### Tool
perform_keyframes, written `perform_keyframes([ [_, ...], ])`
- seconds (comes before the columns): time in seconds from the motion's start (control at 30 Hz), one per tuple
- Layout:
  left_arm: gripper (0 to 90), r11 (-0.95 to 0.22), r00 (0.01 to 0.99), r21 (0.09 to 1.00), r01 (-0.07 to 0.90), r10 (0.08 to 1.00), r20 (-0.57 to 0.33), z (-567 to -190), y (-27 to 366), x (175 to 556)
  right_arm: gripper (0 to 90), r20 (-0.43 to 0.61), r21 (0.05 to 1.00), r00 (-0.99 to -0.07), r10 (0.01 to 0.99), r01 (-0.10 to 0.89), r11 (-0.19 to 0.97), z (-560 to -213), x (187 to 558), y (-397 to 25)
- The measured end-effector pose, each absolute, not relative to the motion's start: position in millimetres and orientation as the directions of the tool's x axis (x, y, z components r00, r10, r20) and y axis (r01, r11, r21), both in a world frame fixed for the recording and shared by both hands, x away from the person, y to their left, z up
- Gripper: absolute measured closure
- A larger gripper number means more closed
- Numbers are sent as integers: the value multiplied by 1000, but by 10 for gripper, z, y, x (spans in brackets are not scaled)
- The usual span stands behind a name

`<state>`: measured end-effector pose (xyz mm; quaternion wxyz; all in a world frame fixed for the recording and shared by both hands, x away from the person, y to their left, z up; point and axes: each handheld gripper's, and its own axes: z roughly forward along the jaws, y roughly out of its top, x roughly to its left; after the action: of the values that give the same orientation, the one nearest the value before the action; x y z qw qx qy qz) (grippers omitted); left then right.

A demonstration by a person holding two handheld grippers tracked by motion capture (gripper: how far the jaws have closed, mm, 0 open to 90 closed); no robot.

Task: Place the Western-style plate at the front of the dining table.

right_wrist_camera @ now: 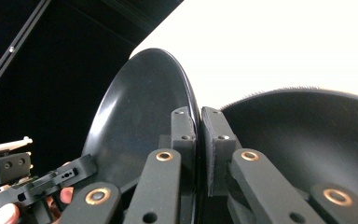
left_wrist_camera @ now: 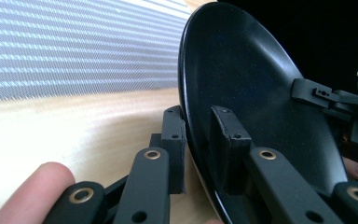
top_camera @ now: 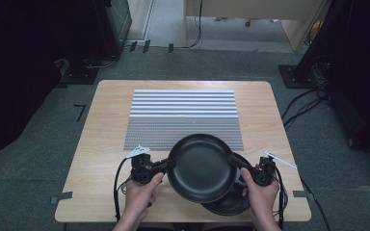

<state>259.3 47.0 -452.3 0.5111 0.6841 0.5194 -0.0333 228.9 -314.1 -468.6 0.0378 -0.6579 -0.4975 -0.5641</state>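
The top plate (top_camera: 201, 167) is black, round and shallow. It is held above the near edge of the table (top_camera: 101, 144), just in front of the striped mat (top_camera: 183, 118). Both grippers grip it at opposite points of its rim.

Left gripper (top_camera: 166, 165): the jaws are closed on the left rim of the top plate. In the left gripper view, one jaw lies against the inner face of the plate (left_wrist_camera: 261, 93) and the other against its underside, with the rim between them. The left hand (top_camera: 142, 190) wraps the gripper body, and a fingertip (left_wrist_camera: 37, 186) shows at the lower left of that view.

Right gripper (top_camera: 236, 161): the jaws are closed on the right rim of the same plate. In the right gripper view, the two pads stand nearly together with the thin rim (right_wrist_camera: 196, 116) clamped between them. The right hand (top_camera: 260, 192) holds the gripper body.

A second black plate (top_camera: 229, 202) lies on the table under the right part of the top plate, partly covered by it. In the right gripper view it appears to the right of the jaws (right_wrist_camera: 307, 140). The top plate is clear of the mat.

Each gripper view shows the other gripper on the far rim (left_wrist_camera: 326, 95) (right_wrist_camera: 70, 175).
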Motion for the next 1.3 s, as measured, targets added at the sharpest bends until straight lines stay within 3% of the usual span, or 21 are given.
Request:
perform_keyframes([
  [0.53,764,122,409,656,745,693,-593,-4305,676,3164,851,737,567,-187,650,695,-442,-4332,2954,-2894],
  [1.3,768,153,307,611,777,755,-579,-4369,740,4062,845,768,489,-125,628,748,-448,-4483,3923,-2750],
])
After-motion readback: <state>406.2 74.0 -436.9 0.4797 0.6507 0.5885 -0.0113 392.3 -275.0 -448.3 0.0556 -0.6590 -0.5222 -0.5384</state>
